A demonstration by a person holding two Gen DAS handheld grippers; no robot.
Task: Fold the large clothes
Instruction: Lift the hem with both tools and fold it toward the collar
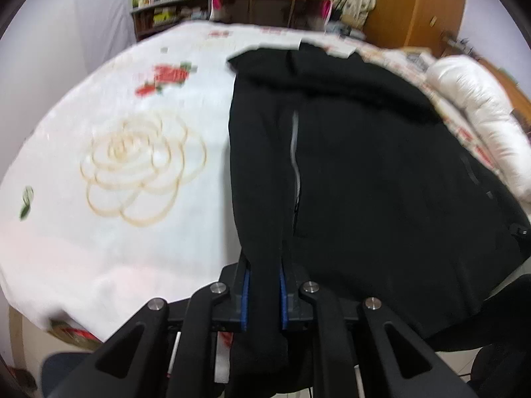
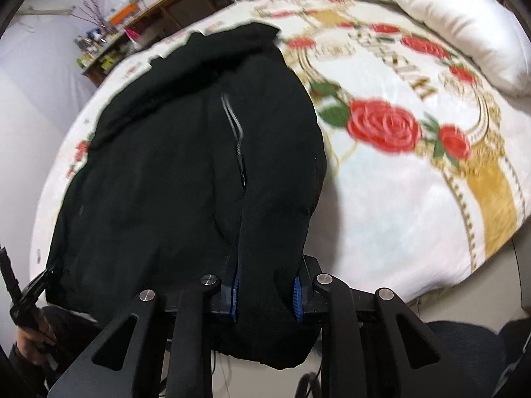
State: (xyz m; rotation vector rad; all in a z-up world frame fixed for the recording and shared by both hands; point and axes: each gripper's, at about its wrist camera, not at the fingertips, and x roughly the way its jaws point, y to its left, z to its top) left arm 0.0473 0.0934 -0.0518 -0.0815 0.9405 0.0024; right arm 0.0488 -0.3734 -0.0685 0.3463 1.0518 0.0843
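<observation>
A large black jacket (image 1: 365,165) with a grey zip lies on a bed, its near hem hanging over the front edge. My left gripper (image 1: 264,278) is shut on a bunched fold of the jacket's near left edge. In the right wrist view the same black jacket (image 2: 172,152) fills the left half. My right gripper (image 2: 265,282) is shut on a thick fold of its near right edge. Both blue pads press the cloth. The left gripper (image 2: 30,293) shows at the lower left of the right wrist view.
The bed carries a white blanket (image 1: 116,132) with rose prints (image 2: 381,122). A white rolled duvet (image 2: 458,23) lies at the far right. Wooden shelves (image 1: 172,13) and a wardrobe (image 1: 415,3) stand behind the bed.
</observation>
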